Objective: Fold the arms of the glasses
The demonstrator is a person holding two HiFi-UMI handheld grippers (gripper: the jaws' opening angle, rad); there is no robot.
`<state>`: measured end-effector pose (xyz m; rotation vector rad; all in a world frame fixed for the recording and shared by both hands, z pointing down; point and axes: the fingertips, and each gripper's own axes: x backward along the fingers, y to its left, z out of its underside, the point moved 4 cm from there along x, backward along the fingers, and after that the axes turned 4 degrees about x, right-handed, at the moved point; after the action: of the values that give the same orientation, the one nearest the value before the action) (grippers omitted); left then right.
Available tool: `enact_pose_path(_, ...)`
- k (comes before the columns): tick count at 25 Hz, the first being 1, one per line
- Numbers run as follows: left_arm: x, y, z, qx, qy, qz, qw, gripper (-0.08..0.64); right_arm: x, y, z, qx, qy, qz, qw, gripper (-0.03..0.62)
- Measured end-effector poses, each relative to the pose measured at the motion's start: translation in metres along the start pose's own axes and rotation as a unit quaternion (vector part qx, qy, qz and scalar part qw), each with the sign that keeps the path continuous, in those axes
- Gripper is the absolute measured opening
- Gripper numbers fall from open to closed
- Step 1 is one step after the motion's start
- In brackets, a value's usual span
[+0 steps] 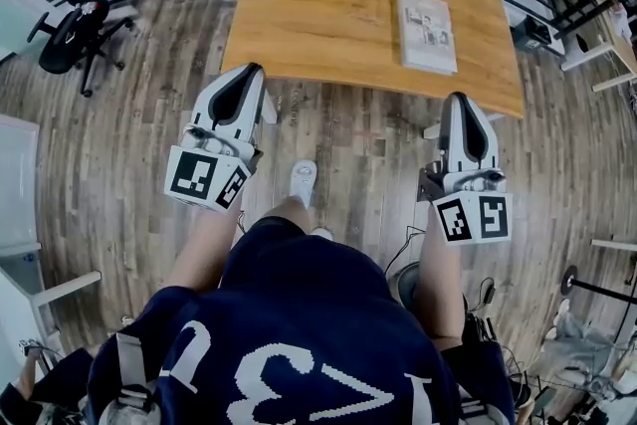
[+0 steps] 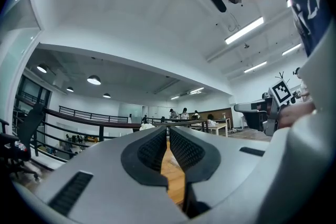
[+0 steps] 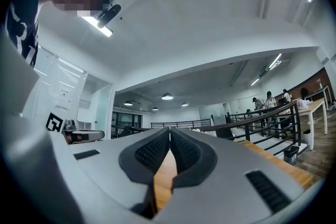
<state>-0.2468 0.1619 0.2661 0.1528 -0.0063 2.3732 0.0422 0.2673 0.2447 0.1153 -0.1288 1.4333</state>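
Head view: we're holding the white left gripper [image 1: 253,73] and white right gripper [image 1: 459,99] at the near edge of the rectangular light-wood table [image 1: 318,5]. A white book [image 1: 426,31] is lying on the table. We're not seeing the glasses.
Left gripper view: jaws are sitting together, empty, pointing across the table.
Right gripper view: jaws are sitting together too, gripping nothing.

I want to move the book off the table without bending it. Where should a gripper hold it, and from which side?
Probably take the book by its near short edge, right gripper coming level from the person's side: it lies flat and thin on the table, that edge nearest. Jaws are shut; open first.
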Motion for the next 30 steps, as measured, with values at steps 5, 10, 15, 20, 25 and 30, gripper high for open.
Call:
enact_pose_path(5, -0.068, 0.044, -0.001, 0.003, -0.009, 0.018, 0.9998, 0.029, -0.074, -0.021, -0.003, 0.005, -0.010, 0.006, 1.000, 0.029)
enact_pose_path(10, -0.119, 0.070, 0.000, 0.000, -0.010, 0.045, 0.9989, 0.029, -0.115, -0.036, -0.001, 0.004, -0.018, 0.024, 1.000, 0.029)
enact_pose_path(15, -0.151, 0.083, 0.015, 0.015, 0.006, 0.053, 0.9985, 0.029, -0.138, -0.046, 0.011, 0.003, 0.003, 0.025, 1.000, 0.029)
enact_pose_path(20, -0.183, 0.086, 0.034, 0.027, 0.023, 0.051, 0.9981, 0.029, -0.169, -0.074, 0.026, -0.010, 0.017, 0.012, 1.000, 0.029)
enact_pose_path(25, -0.220, 0.083, 0.047, 0.034, 0.033, 0.023, 0.9986, 0.029, -0.210, -0.109, 0.029, -0.010, 0.013, -0.022, 1.000, 0.029)
enact_pose_path(30, -0.263, 0.078, 0.054, 0.010, 0.037, -0.012, 0.9992, 0.029, -0.248, -0.156, 0.023, -0.001, -0.007, -0.053, 0.999, 0.029)
